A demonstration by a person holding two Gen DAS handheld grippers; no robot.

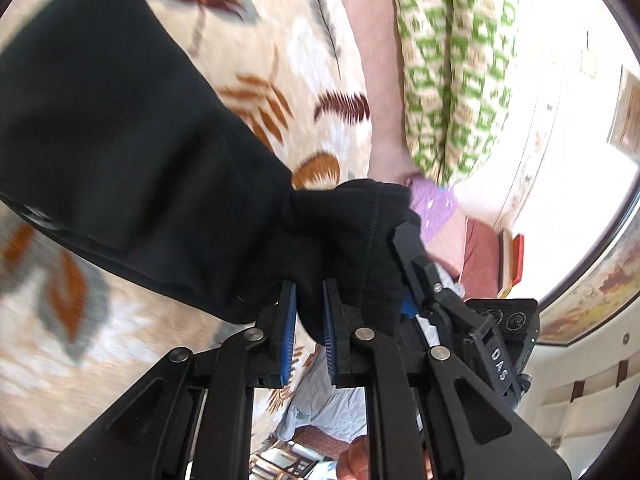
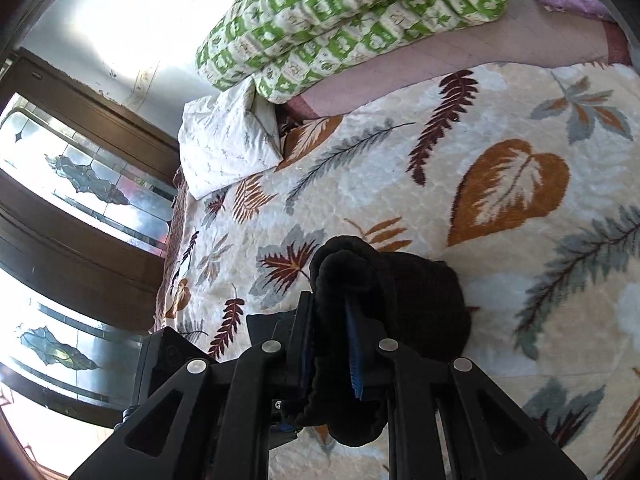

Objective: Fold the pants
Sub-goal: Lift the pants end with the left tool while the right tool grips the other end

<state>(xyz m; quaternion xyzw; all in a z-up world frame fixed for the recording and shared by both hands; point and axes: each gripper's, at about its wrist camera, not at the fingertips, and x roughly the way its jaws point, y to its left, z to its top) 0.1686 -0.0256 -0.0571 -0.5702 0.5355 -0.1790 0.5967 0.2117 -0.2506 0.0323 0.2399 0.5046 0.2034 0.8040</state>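
1. Left gripper [image 1: 308, 320] and right gripper [image 2: 330, 344] each clench the black pants [image 1: 132, 140].
2. Pants hang lifted above the leaf-print blanket [image 2: 500, 128].
3. Judged: folding unfinished; laying flat remains.

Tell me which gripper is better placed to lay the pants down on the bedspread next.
Probably the left gripper: the long stretch of black pants hangs from it over the leaf-print bedspread, while the right gripper pinches only a bunched end.

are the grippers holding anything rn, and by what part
Both hold the black pants. The left gripper and the right gripper are each shut on a bunched edge; which part of the garment cannot be told.
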